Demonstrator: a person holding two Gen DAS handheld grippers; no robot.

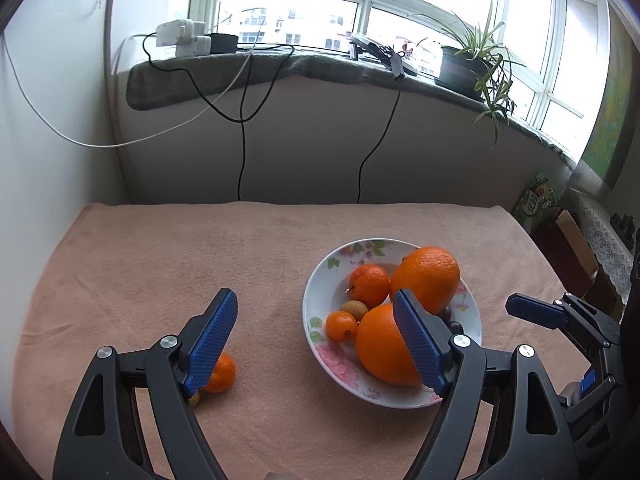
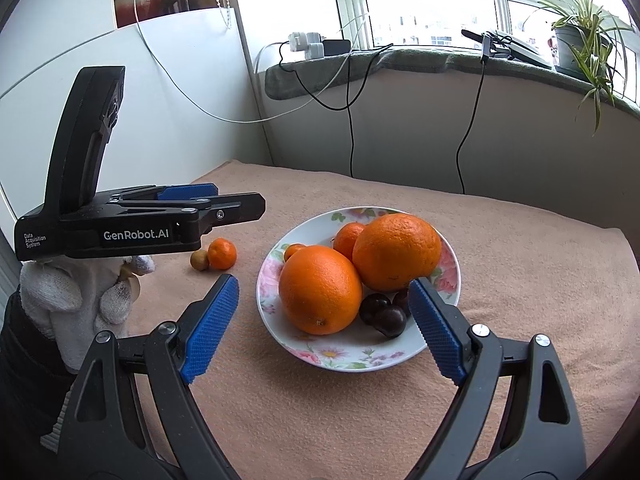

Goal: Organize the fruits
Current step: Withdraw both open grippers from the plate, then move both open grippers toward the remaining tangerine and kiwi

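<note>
Fruit plate ahead of my two empty grippers.
My left gripper and right gripper stand spread, holding nothing; plate lies just ahead, a mandarin left of it.

One floral plate; two large oranges; three mandarins; two longans; several dark plums.

From the left wrist view, the left hand-held gripper blocks a fair bit: one blue pad covers the near orange's right side, and the other hides part of the small mandarin out on the bench. The tan fruit next to it barely peeks out. The dark fruits are mostly hidden too, can't tell what they are. In the right wrist view, the kumquat sits half behind the orange.
</note>
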